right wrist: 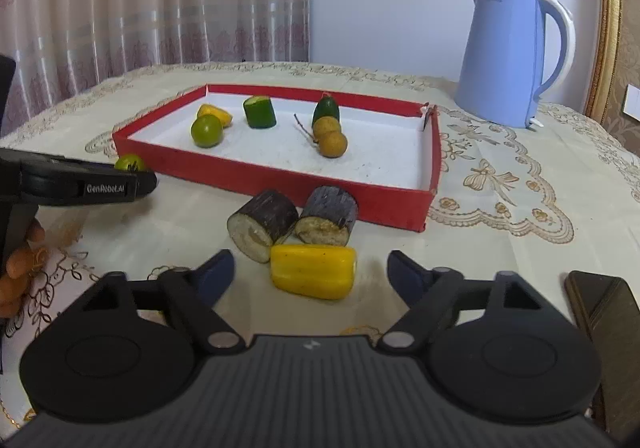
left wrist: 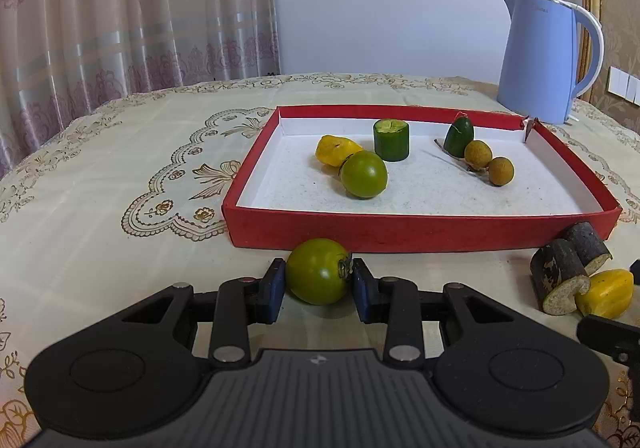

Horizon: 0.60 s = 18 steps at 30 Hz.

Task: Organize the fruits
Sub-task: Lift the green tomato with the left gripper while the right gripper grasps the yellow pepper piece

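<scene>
My left gripper (left wrist: 319, 280) is shut on a green tomato (left wrist: 318, 271) that rests on the tablecloth just in front of the red tray (left wrist: 420, 234). The tomato also shows in the right wrist view (right wrist: 129, 162). The tray (right wrist: 260, 178) holds another green tomato (left wrist: 363, 174), a yellow piece (left wrist: 336, 150), a cucumber chunk (left wrist: 391, 140), a cucumber end (left wrist: 459, 136) and two longans (left wrist: 490, 162). My right gripper (right wrist: 310, 274) is open, its fingers on either side of a yellow pepper piece (right wrist: 313, 271). Two dark eggplant chunks (right wrist: 296, 224) lie behind it.
A blue electric kettle (right wrist: 508, 56) stands at the back right of the table. A dark flat object (right wrist: 604, 312) lies at the near right edge. Curtains hang behind the table on the left.
</scene>
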{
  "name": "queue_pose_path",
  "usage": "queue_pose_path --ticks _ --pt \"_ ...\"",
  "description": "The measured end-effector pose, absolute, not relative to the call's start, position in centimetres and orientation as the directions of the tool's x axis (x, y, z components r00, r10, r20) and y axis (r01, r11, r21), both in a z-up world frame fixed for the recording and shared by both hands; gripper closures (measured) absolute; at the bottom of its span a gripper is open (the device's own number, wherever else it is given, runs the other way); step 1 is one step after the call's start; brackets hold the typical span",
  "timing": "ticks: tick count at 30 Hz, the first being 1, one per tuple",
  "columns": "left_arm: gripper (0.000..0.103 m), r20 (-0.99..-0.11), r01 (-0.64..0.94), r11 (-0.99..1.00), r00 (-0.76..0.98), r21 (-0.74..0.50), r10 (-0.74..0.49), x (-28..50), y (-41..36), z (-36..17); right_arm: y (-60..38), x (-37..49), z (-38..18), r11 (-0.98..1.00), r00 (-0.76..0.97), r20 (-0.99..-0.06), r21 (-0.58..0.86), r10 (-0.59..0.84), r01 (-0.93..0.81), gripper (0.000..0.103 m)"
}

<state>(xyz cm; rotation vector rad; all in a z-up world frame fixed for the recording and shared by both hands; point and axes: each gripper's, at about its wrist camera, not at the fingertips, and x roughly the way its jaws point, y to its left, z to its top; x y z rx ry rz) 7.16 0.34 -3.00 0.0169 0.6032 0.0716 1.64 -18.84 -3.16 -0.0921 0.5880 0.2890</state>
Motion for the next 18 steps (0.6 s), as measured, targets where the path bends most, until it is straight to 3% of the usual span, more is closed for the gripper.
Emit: queue_pose_path --ticks 2,5,18 --pt "0.069 -0.566 -0.062 0.997 0.821 0.038 0.073 7.2 0.3 -3.0 -18.8 2.0 -3.5 0.956 0.784 -0.572 0.001 0.240 -0.293 0.045" --pt "0.069 -0.566 -0.061 0.998 0.821 0.035 0.070 7.1 0.4 -3.0 -18.8 2.3 -3.7 0.958 0.785 -0.572 0.003 0.238 -0.288 0.058" --pt "0.069 -0.546 -0.055 0.998 0.836 0.018 0.056 6.8 0.5 -2.8 -21.3 2.2 -3.4 0.977 0.816 -0.545 0.033 0.193 -0.209 0.058"
